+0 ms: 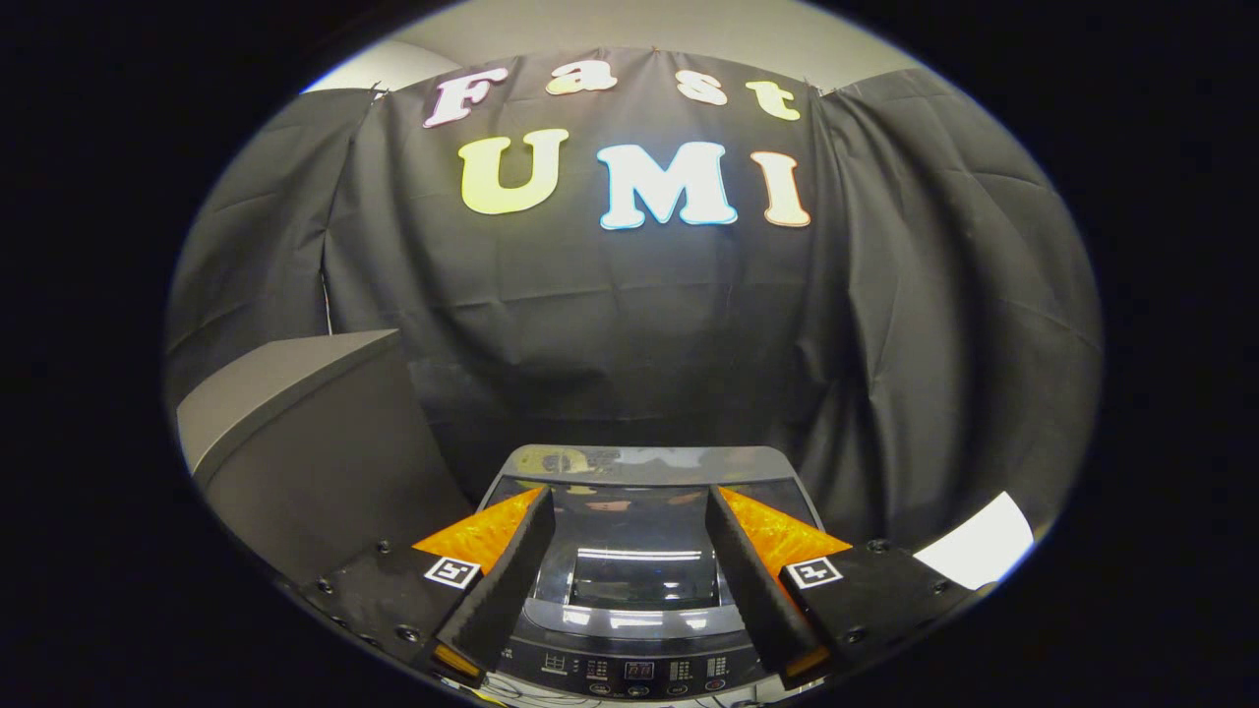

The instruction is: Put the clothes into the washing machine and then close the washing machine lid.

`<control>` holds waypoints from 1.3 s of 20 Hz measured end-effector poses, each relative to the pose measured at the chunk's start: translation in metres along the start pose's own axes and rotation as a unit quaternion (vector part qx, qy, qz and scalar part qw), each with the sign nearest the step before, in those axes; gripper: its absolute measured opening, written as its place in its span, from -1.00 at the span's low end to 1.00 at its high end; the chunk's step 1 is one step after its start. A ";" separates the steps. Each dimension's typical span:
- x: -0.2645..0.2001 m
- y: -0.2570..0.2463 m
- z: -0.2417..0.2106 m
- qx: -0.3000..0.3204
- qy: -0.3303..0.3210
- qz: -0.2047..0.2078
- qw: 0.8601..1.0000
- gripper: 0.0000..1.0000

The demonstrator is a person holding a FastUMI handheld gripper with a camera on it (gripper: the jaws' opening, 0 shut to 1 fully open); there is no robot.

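The washing machine (639, 629) stands just below and ahead of my fingers, seen from above. Its glossy dark lid (644, 565) lies flat over the top, with a glass window in it, and reflects the lights. The control panel (639, 671) runs along the machine's near edge. My gripper (628, 503) hovers over the lid, open, with nothing between the fingers (511, 575). I see no clothes here.
A tall dark grey box or cabinet (305, 442) stands to the left of the machine. The black cloth wall (629, 344) hangs close behind it. A white patch (979, 541) lies at the right, past the right finger.
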State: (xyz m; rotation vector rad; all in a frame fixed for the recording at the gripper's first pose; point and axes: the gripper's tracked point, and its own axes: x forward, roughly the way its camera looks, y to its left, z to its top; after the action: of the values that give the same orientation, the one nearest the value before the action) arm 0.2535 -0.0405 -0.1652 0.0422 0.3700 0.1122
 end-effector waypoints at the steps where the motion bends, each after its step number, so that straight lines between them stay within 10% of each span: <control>1: -0.005 0.001 0.005 0.002 -0.007 0.000 1.000 0.94; 26: -0.229 -0.001 0.129 0.004 -0.184 -0.015 0.983 0.93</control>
State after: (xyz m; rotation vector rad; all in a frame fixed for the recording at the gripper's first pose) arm 0.0882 -0.0706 0.0373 0.0645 0.0013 0.0707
